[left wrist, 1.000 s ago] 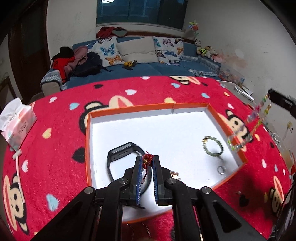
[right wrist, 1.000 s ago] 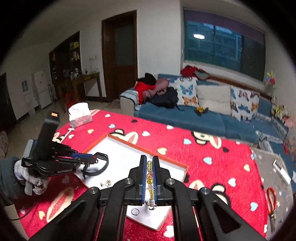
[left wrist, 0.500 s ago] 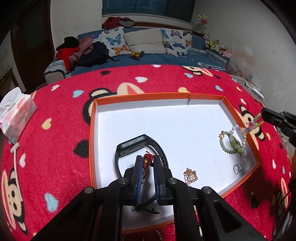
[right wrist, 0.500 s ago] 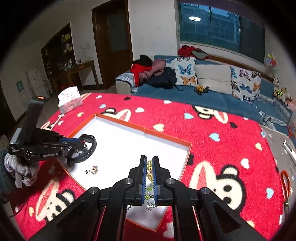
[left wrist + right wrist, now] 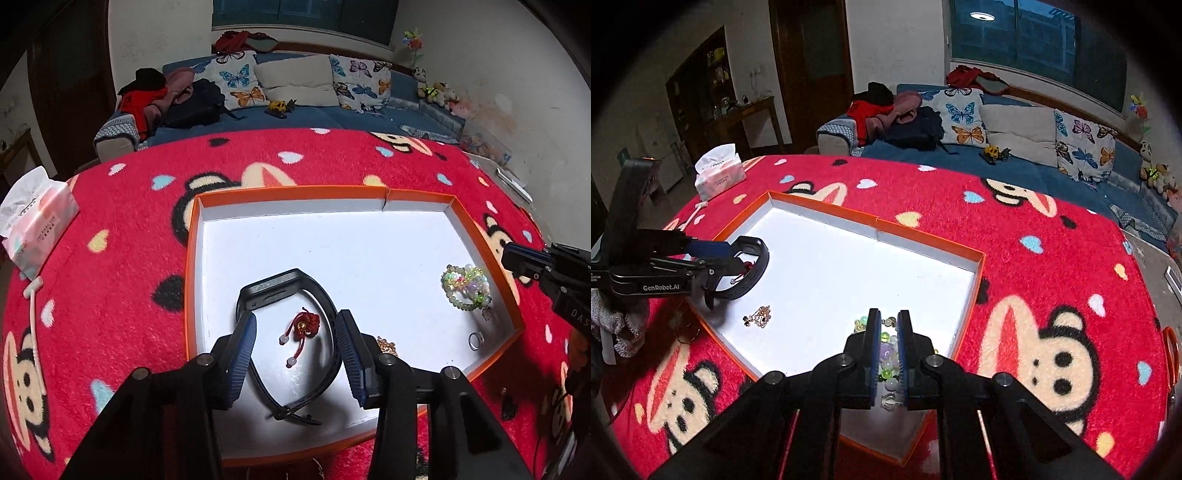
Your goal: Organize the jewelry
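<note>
An orange-rimmed white tray [image 5: 288, 192] lies on the red cartoon cloth. My left gripper [image 5: 295, 332] is open over it. A red knotted charm [image 5: 305, 326] lies on the tray floor between its fingers, inside the loop of a black watch band [image 5: 291, 280]. A gold chain [image 5: 386, 345], a silver ring [image 5: 475, 339] and beaded bracelets [image 5: 466, 288] lie to the right. My right gripper [image 5: 887, 334] hangs low over the bracelets [image 5: 886, 360], its jaws narrowly apart with beads between them. The left gripper [image 5: 713, 258] shows in the right wrist view.
A tissue box [image 5: 33, 218] stands at the cloth's left edge, a white cable [image 5: 32, 306] beside it. A blue sofa [image 5: 295, 110] with cushions and clothes is behind. Small items lie on the cloth beyond the tray's near right corner [image 5: 508, 402].
My left gripper opened and let go of the red charm, which now lies in the tray. My right gripper lowered the beaded bracelet onto the green bracelet.
</note>
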A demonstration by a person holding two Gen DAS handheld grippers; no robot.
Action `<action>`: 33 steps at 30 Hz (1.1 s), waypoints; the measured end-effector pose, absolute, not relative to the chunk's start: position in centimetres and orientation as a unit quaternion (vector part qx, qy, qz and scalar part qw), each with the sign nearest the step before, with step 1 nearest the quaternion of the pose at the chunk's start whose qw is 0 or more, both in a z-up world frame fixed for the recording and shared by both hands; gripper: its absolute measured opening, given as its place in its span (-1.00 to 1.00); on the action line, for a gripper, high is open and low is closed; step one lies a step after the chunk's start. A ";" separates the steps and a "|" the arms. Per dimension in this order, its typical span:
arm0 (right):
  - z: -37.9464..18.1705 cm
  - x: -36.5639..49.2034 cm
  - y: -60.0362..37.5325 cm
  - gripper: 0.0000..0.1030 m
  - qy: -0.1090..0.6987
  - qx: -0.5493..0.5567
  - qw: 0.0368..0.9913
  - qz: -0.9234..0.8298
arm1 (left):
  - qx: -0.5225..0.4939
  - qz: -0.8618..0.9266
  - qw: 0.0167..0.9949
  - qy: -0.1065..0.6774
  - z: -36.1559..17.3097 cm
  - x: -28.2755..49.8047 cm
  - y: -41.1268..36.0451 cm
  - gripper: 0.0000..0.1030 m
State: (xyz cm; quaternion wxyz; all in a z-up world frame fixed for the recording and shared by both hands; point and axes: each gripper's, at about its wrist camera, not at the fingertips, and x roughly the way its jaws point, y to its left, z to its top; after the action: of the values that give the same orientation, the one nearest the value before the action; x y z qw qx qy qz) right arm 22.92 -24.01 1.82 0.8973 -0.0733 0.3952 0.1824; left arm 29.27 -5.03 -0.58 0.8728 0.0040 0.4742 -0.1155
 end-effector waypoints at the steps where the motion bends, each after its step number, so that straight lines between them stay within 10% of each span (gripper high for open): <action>1: 1.9 22.9 -24.0 -0.68 0.392 -0.072 0.899 0.181 | 0.005 -0.116 0.874 0.473 -0.4 29.1 -5.0 -0.06; 6: 2.6 21.4 -24.3 -0.41 0.384 -0.068 0.902 0.186 | 0.003 -0.117 0.879 0.462 0.8 27.9 -5.0 -0.06; 33: -3.1 13.0 -24.2 -0.39 0.449 -0.052 0.870 0.196 | -0.027 -0.102 0.874 0.475 -0.4 14.4 0.1 -0.05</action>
State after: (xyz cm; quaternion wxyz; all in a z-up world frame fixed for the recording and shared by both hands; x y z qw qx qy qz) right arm 13.03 -24.23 -3.13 0.8700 -0.0518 0.4494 0.1960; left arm 14.38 0.09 -0.44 0.8737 -0.0273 0.4749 -0.1019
